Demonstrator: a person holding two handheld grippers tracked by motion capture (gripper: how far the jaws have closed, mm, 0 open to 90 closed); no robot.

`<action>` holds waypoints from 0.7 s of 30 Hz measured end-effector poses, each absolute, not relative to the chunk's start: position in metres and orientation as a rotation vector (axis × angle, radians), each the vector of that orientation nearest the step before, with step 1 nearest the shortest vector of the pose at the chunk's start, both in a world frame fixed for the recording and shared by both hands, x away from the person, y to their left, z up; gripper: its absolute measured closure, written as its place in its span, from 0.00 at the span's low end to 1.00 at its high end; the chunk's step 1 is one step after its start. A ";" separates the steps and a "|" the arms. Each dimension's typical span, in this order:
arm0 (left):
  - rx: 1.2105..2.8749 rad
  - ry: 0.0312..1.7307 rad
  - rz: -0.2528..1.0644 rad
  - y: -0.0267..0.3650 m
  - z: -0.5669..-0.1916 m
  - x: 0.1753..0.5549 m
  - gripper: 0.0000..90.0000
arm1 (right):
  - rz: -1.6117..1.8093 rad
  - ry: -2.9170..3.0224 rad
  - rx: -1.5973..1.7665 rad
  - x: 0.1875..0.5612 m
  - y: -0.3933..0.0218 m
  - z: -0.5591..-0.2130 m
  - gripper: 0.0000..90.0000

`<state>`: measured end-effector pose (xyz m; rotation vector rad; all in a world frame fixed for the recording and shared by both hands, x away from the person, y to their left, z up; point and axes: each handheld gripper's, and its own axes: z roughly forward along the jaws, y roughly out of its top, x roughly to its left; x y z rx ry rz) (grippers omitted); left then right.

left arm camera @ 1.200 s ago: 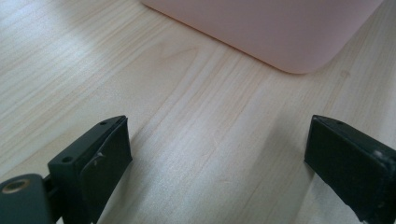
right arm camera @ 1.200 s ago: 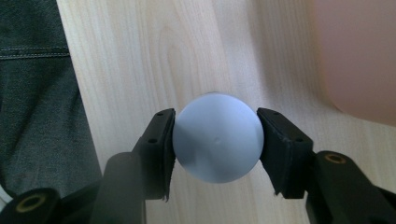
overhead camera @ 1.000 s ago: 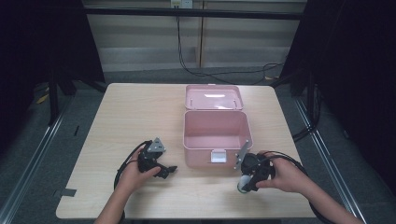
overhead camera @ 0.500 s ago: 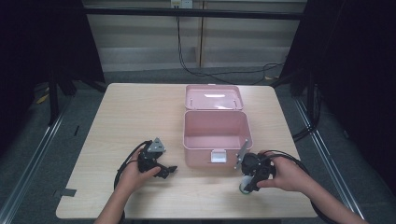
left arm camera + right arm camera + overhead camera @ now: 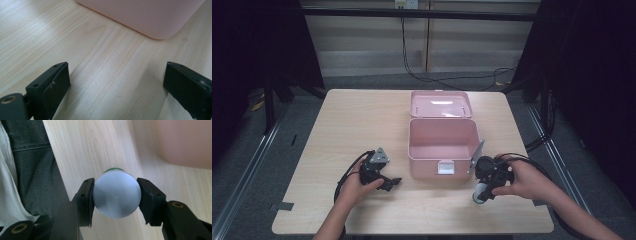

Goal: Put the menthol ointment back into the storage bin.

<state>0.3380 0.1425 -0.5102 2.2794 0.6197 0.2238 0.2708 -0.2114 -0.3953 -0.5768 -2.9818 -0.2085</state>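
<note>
A light wooden table [image 5: 337,130] is seen from above, with bare surface left of centre and along the near edge; dark floor and rails lie beyond its sides. A pink box [image 5: 441,150] stands at mid-table, its lid [image 5: 441,104] laid open toward the far edge and a pale latch on its near wall. The left gripper [image 5: 387,182] is held low over the table, near the box's near-left corner — its jaws are spread wide with only wood grain between them, and the rounded pink corner [image 5: 160,30] is seen just ahead. The right gripper [image 5: 481,192] is held just beside the box's near-right corner, close to the table's near edge. A bottle [image 5: 116,194] with a pale grey-blue cap and a green body is pinched between its two pads [image 5: 86,197], which are pressed against the cap's sides.
</note>
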 end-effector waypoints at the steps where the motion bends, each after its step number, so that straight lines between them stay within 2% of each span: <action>1: 2.279 0.620 0.224 0.142 -0.510 0.338 0.07 | -0.208 -2.983 -0.580 0.271 -0.211 -0.393 0.56; 21: 2.273 0.623 0.225 0.142 -0.510 0.338 0.07 | -0.218 -2.980 -0.622 0.281 -0.213 -0.335 0.56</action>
